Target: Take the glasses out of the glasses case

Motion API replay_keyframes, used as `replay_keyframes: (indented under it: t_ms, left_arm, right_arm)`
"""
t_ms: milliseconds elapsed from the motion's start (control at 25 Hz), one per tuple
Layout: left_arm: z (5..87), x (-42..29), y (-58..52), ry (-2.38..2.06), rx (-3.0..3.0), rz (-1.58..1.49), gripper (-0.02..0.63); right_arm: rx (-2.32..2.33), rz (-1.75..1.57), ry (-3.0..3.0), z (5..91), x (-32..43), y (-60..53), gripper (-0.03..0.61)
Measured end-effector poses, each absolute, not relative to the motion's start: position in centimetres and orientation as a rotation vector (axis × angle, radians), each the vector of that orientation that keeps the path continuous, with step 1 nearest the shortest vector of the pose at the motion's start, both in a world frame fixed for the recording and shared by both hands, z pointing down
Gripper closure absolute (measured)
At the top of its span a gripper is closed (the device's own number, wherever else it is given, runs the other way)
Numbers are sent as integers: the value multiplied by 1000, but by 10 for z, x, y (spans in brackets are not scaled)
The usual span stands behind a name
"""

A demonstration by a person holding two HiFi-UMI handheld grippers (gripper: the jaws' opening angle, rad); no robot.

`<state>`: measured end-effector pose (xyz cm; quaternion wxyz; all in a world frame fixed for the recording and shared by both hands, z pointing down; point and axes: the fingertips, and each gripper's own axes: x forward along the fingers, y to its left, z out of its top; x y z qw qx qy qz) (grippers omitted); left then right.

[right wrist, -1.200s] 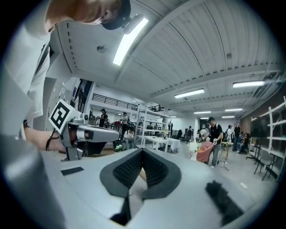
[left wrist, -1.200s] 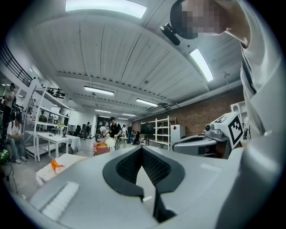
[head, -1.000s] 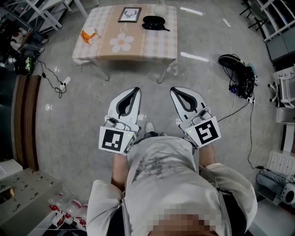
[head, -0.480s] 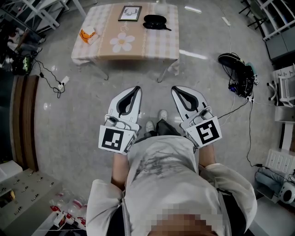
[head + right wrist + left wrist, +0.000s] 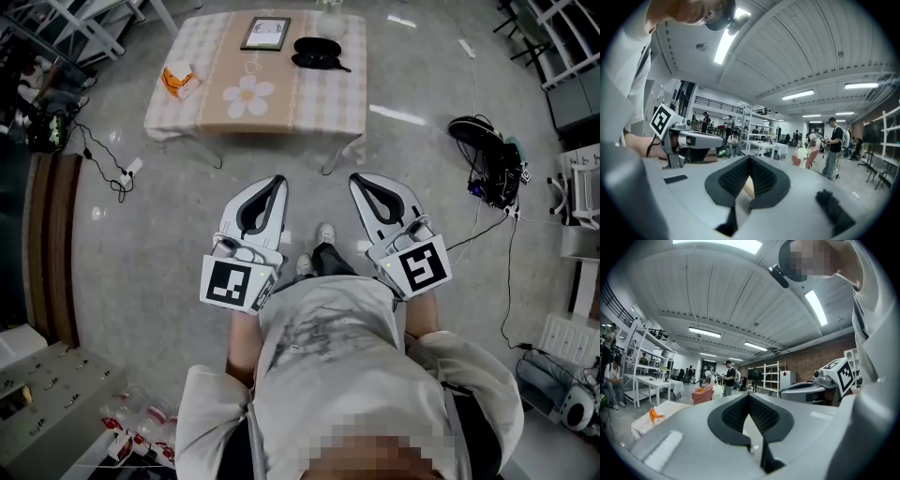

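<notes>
Head view steeply down, table (image 5: 319, 94) well ahead, gripper views level, left one sharing the table

A big workshop hall: brick wall (image 5: 811, 357), white shelving racks (image 5: 771, 376), ceiling strip lights (image 5: 704, 332), cables (image 5: 489, 159) across the floor (image 5: 141, 244).

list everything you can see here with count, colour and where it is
table: one, checked beige cloth, ahead of the person
glasses case: one, black, table's far right part
picture frame: one, dark, far edge, left of the case
orange item: one, orange and white, table's left edge
daisy shape: one, white with yellow centre, table's middle; print or object unclear
cable pile: one, black, floor at right
shoes: two, white, floor, seen between the grippers
left gripper: one, white with black pads, shut, empty
right gripper: one, same colours, shut, empty
</notes>
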<state>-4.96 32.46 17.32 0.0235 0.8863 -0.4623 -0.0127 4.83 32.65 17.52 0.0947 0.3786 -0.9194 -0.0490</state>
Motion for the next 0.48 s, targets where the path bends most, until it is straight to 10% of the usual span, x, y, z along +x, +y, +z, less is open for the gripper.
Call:
replay_keyframes:
  t_ms: [480]
  left_arm:
    - [178, -28, 262, -1466, 2717, -26, 606]
  right_arm:
    - [1080, -126, -2745, 179, 68, 260, 561]
